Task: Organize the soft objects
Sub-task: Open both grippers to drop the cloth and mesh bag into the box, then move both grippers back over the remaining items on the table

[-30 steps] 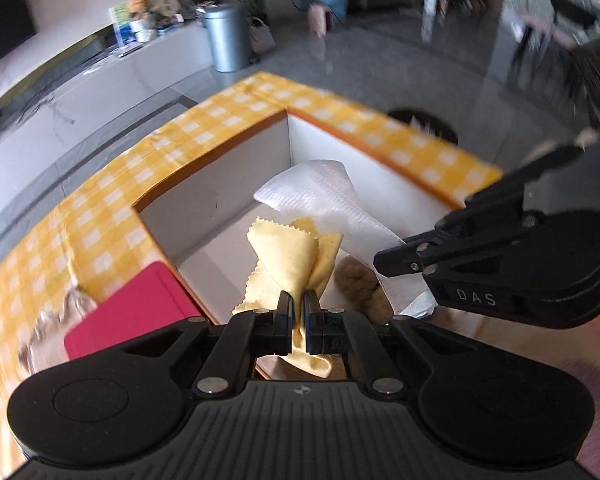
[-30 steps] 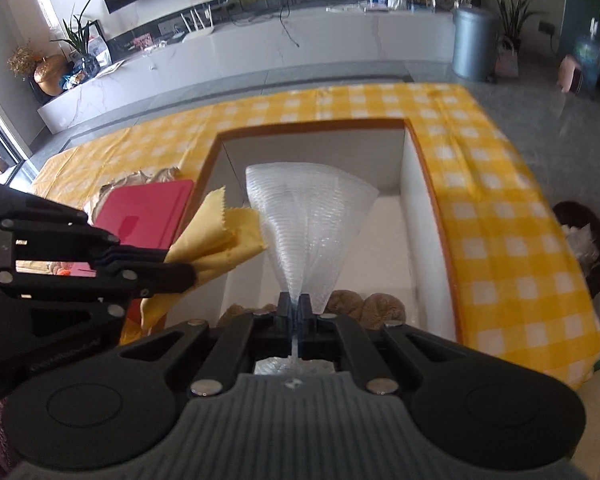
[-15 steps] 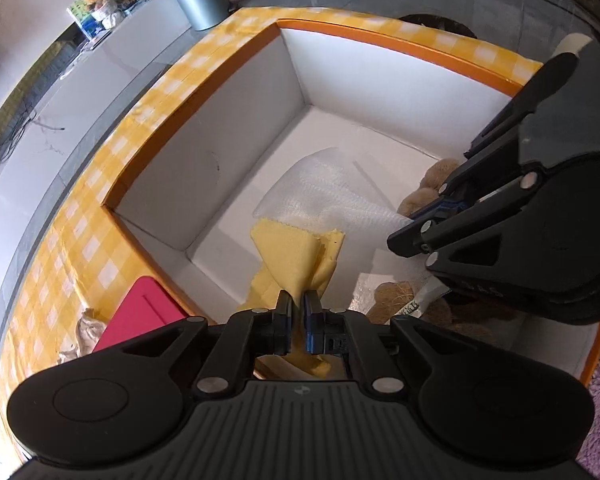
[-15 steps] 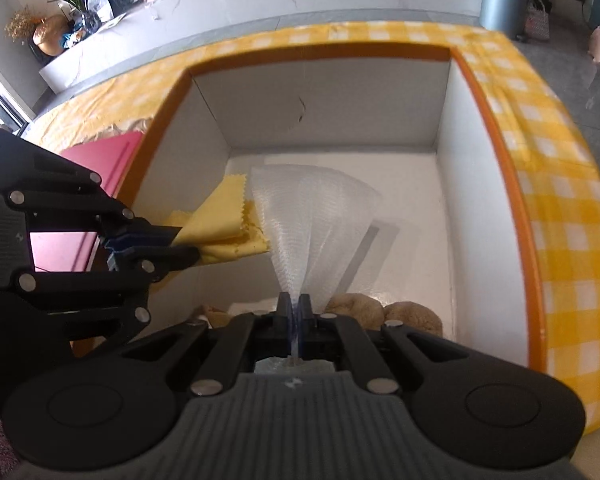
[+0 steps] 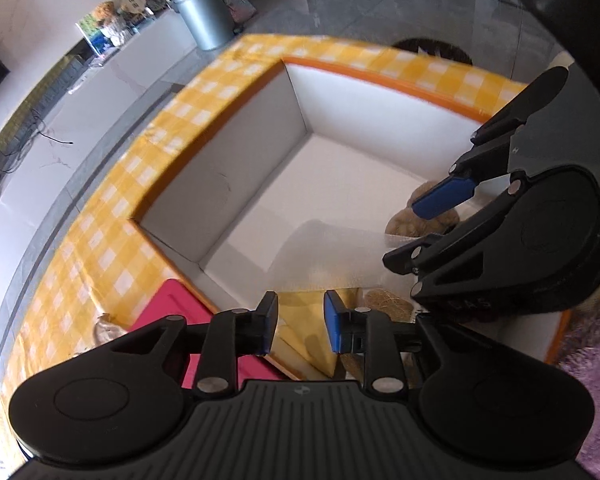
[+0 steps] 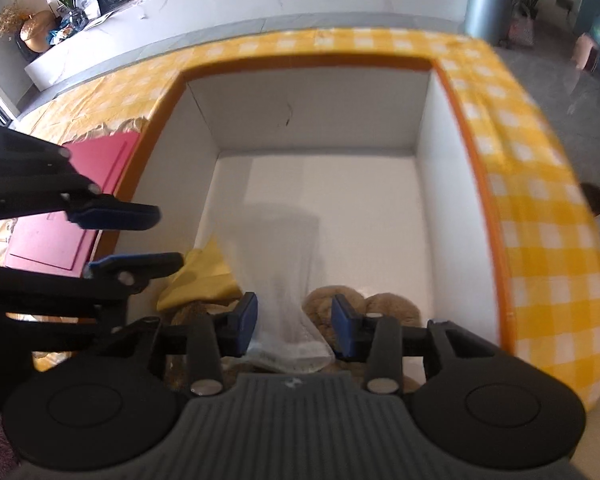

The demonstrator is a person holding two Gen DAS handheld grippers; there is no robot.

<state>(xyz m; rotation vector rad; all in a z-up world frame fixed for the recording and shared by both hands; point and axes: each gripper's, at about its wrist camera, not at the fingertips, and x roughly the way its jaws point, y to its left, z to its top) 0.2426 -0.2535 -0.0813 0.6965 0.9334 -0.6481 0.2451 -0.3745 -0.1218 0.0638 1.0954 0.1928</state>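
Observation:
A white box with an orange rim (image 5: 204, 176) (image 6: 320, 112) stands on the table. My left gripper (image 5: 300, 320) (image 6: 156, 236) hangs over its near left corner, its jaws opening. The yellow cloth (image 5: 312, 336) (image 6: 204, 276) lies loose below them, touching neither pad. My right gripper (image 6: 294, 320) (image 5: 416, 232) is beside it, jaws opening too. The white mesh cloth (image 6: 284, 280) (image 5: 332, 248), blurred, sags between the pads and onto the box floor, free of both. Brown plush pieces (image 6: 364, 304) (image 5: 420, 220) lie along the near wall.
A yellow checked tablecloth (image 6: 540, 220) (image 5: 112, 208) surrounds the box. A flat red item (image 6: 52, 232) (image 5: 172, 304) lies to its left with crumpled paper beside it. A purple rug (image 5: 592, 340) is at the near right. Behind are a white counter and a grey bin (image 5: 204, 16).
Both grippers were shut on their cloths and now stand apart. The yellow cloth and the white mesh cloth have dropped from the pads into the box. Both grippers sank lower.

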